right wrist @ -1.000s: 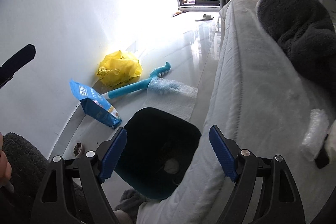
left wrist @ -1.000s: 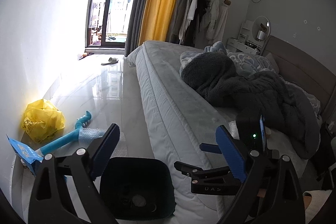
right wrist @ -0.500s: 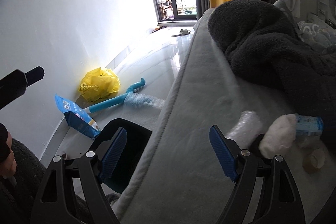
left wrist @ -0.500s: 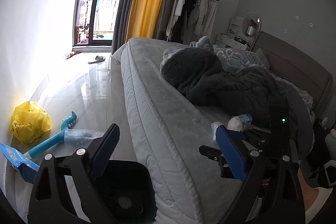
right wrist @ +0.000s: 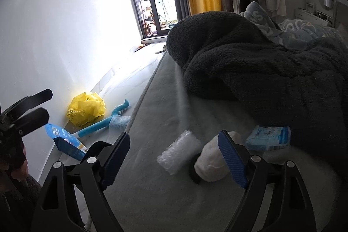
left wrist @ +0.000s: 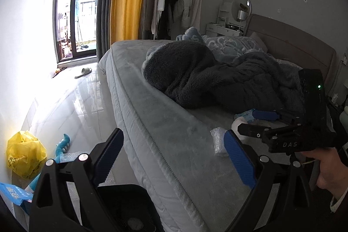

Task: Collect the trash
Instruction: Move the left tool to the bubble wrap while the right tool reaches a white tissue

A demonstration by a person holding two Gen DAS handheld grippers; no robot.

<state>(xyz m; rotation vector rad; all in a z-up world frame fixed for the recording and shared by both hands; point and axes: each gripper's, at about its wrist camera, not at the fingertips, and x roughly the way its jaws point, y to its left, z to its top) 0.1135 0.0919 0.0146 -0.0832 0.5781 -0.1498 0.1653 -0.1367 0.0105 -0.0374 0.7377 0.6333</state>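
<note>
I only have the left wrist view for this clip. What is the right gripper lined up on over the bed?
Observer: The right gripper is open and grips nothing. A clear bubble-wrap roll on the bed shows between its fingers.
Operator: Anything beside it?
Observer: A white wad lies right of the roll, against a small black round thing.
Operator: And the blue bit by the blanket?
Observer: A light blue tissue pack, at the edge of the dark blanket.
</note>
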